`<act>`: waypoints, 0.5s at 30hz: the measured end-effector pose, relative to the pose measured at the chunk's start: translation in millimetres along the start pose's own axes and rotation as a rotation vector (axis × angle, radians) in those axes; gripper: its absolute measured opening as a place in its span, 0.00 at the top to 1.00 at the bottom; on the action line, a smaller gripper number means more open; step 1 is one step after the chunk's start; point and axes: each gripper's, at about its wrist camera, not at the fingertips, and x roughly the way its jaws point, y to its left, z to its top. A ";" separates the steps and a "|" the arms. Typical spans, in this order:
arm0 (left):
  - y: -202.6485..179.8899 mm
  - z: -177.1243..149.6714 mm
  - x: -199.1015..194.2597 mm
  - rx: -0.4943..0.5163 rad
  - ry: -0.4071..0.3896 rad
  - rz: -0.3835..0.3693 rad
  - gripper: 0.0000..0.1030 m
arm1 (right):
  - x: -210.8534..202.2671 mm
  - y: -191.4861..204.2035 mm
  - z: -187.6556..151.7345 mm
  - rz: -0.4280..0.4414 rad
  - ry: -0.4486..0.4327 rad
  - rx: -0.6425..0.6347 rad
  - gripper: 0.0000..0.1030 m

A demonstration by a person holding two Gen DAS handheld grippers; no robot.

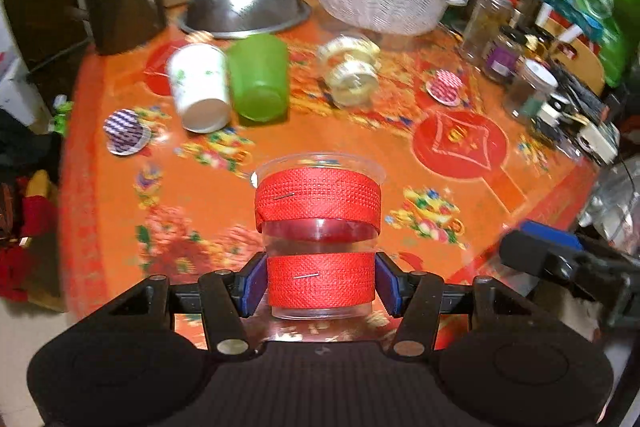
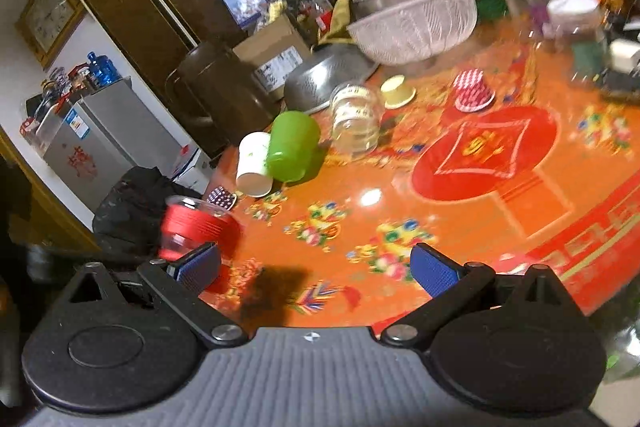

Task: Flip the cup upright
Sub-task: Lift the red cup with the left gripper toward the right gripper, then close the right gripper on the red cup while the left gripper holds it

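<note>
Two red bands wrap the clear cup (image 1: pixel 320 227) seen from the left wrist, and the left gripper (image 1: pixel 320 281) is clenched on it at the lower band, one blue pad touching each side. The cup stands rim-up between the fingers, near the front edge of the orange table (image 1: pixel 400 155); whether its base touches the table cannot be told. My judgement is that the turn is nearly done, so the sound way on is to lower the cup level until the base sits flat, then let the pads part evenly so neither one drags it over. Keeping the grip low, as it is, helps the cup stay steady. Farther back lie one white paper cup (image 1: pixel 200 87) and one green cup (image 1: pixel 260 79), both on their sides and touching each other, and one glass jar (image 1: pixel 352 75) also on its side. Two small patterned cups (image 1: pixel 126 133) sit upside down, one left, one right. One steel bowl (image 1: pixel 244 11) and one white basket (image 1: pixel 380 3) stand behind.

From the right wrist, the right gripper (image 2: pixel 316 267) is released, its blue pads wide apart and holding nothing, hovering over the table. The clear cup (image 2: pixel 196 227) shows blurred at the far left, just beyond the left pad. One yellow cup (image 2: pixel 396 91) also appears here.
</note>
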 end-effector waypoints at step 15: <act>2.1 -14.2 47.3 -0.048 0.009 -0.151 0.42 | 68.8 16.1 11.1 -0.001 0.211 0.162 0.07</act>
